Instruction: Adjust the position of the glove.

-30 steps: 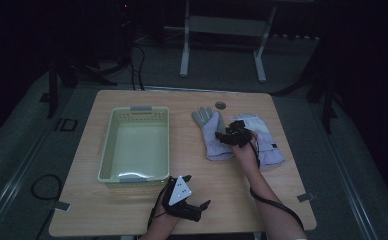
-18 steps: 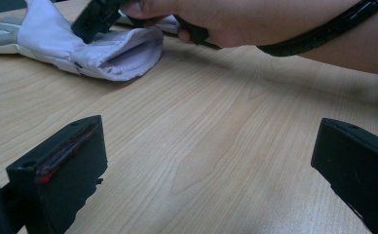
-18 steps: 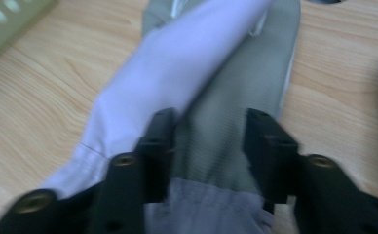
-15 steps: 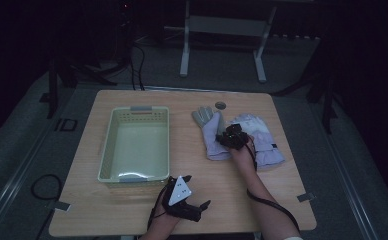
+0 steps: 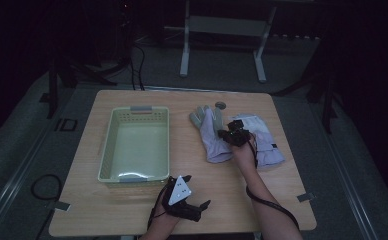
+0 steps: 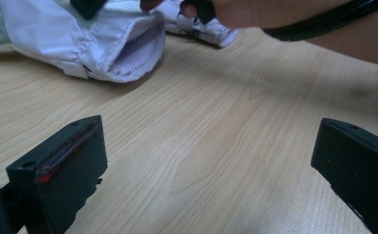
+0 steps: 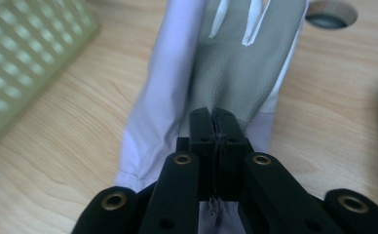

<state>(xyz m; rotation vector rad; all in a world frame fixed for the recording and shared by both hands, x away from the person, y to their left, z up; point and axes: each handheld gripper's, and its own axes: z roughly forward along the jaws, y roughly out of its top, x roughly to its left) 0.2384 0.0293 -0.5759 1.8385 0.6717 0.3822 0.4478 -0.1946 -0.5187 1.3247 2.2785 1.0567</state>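
Two pale lilac gloves lie on the wooden table, right of centre. The left glove (image 5: pixel 211 136) shows its grey palm (image 7: pixel 233 58). My right gripper (image 5: pixel 230 133) rests on it near the cuff, and its jaws (image 7: pixel 214 116) are pressed together with a thin pinch of the glove's fabric between them. The second glove (image 5: pixel 266 145) lies just right of that hand. My left gripper (image 5: pixel 184 199) sits low by the table's front edge, wide open (image 6: pixel 206 141) with bare wood between its fingers. It faces the nearer glove's open cuff (image 6: pixel 128 53).
A pale green plastic basket (image 5: pixel 108 145) stands on the left half of the table, and its wall (image 7: pixel 26 53) lies left of the glove. Beyond the gloves is a small round cable hole (image 5: pixel 220 105). The person's right forearm (image 6: pixel 323 24) crosses above the wood.
The right gripper has settled slightly lower and nearer on the left glove. The left gripper has not moved.
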